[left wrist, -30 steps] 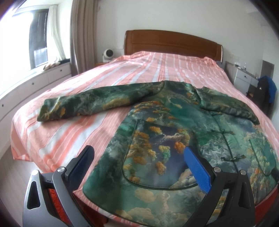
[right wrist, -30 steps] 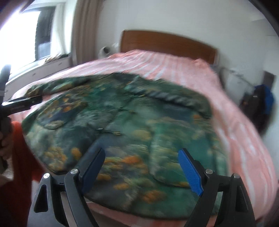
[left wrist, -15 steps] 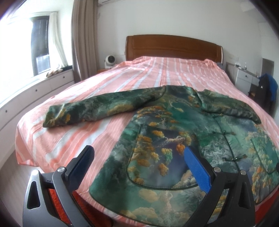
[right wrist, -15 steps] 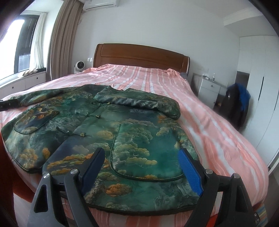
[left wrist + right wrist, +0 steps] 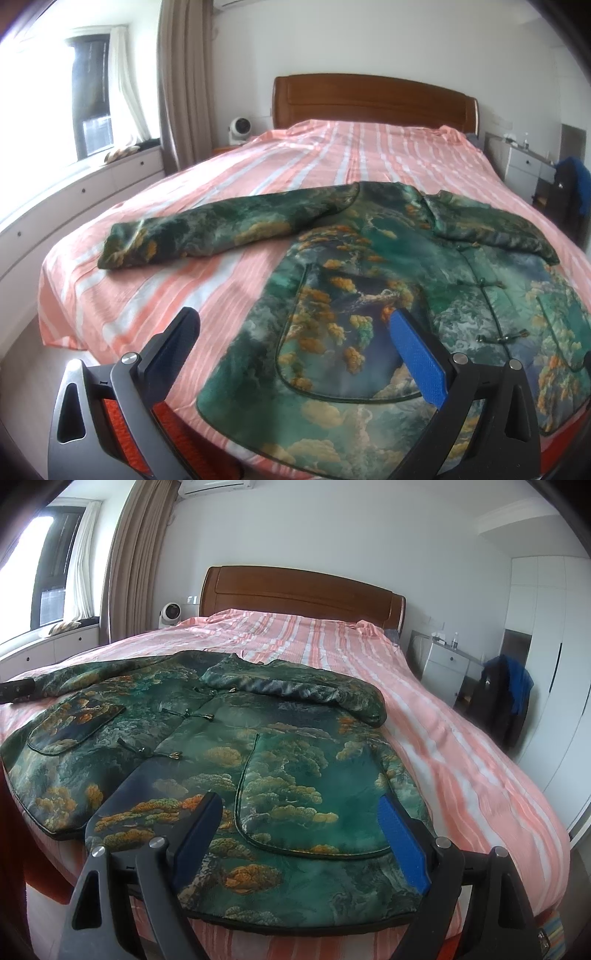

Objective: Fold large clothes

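Lying flat, one jacket (image 5: pixel 399 295), one bed (image 5: pixel 332 155)

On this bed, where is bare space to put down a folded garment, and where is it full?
Free: the pink striped bedspread between the wooden headboard and the green brocade jacket; also the strip along the bed's right side, beside the folded sleeve. A smaller patch lies below the outstretched sleeve. Crowded: the foot end, covered by the jacket.

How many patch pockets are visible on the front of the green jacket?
2. One pocket is on the front panel beneath the right gripper; the other pocket is on the opposite panel, near the jacket edge.
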The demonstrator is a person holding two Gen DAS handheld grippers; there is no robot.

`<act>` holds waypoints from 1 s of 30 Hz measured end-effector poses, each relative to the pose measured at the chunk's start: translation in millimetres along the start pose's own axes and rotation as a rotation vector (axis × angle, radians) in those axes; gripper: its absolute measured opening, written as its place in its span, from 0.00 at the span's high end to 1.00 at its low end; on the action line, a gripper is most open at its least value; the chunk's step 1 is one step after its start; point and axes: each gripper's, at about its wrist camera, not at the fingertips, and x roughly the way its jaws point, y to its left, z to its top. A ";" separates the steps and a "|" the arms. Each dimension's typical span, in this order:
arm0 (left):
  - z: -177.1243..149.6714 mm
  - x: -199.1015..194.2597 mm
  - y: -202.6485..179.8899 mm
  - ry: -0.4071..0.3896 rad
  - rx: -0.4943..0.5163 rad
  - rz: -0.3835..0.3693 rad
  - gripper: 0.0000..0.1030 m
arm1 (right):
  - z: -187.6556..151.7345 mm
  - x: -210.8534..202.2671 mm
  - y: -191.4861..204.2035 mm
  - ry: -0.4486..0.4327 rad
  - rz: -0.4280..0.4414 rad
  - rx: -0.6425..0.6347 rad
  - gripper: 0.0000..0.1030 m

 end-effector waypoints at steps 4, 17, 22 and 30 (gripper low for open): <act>0.0 0.1 0.4 -0.001 0.000 0.008 0.01 | -0.9 1.2 1.7 0.005 0.005 -0.005 0.17; -1.0 5.0 2.4 0.013 -0.006 0.029 0.01 | -1.5 2.1 5.0 0.009 0.013 -0.011 0.17; -1.6 8.5 3.8 0.030 -0.010 0.033 0.01 | -2.7 3.2 6.7 0.012 0.015 -0.016 0.17; -2.0 15.0 7.4 0.062 -0.018 0.035 0.01 | -2.9 4.3 7.5 0.018 0.016 -0.017 0.17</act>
